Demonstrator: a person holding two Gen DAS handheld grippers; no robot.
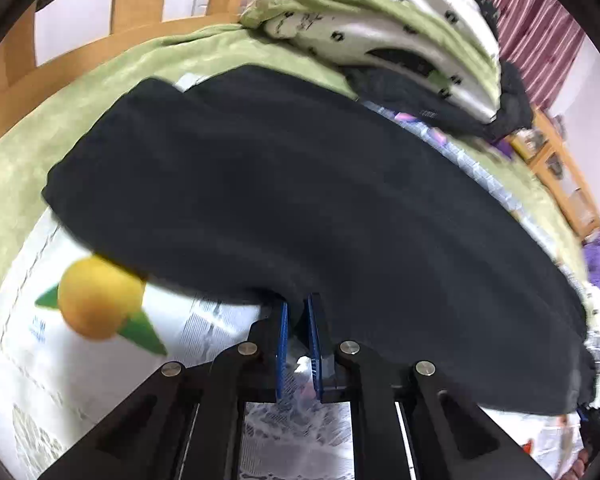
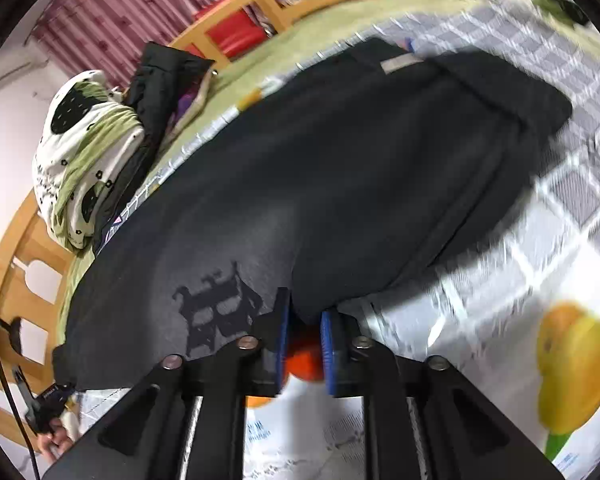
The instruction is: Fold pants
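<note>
A: Where do the pants (image 1: 300, 200) lie?

B: Dark pants spread flat across the bed, on a printed cover (image 1: 32, 360) with orange fruit pictures (image 1: 100, 300) near its front edge. The waistband with its pale label (image 2: 400, 64) lies toward the far side in the right wrist view. Green blanket (image 1: 40, 152) past the pants, toward the wooden bed frame (image 1: 136, 0).

A: Left gripper (image 1: 298, 320)?

B: Blue pads nearly together at the near hem of the pants, a fold of dark cloth pinched between them.

A: Right gripper (image 2: 306, 320)?

B: Also drawn in on the near edge of the pants; dark fabric sits between the pads, pinched. A dark print (image 2: 220, 308) on the cloth lies just left of it.

A: Else?

B: Rolled white-and-green bedding (image 1: 380, 28) at the far edge of the bed; striped curtain (image 2: 112, 20) behind.
</note>
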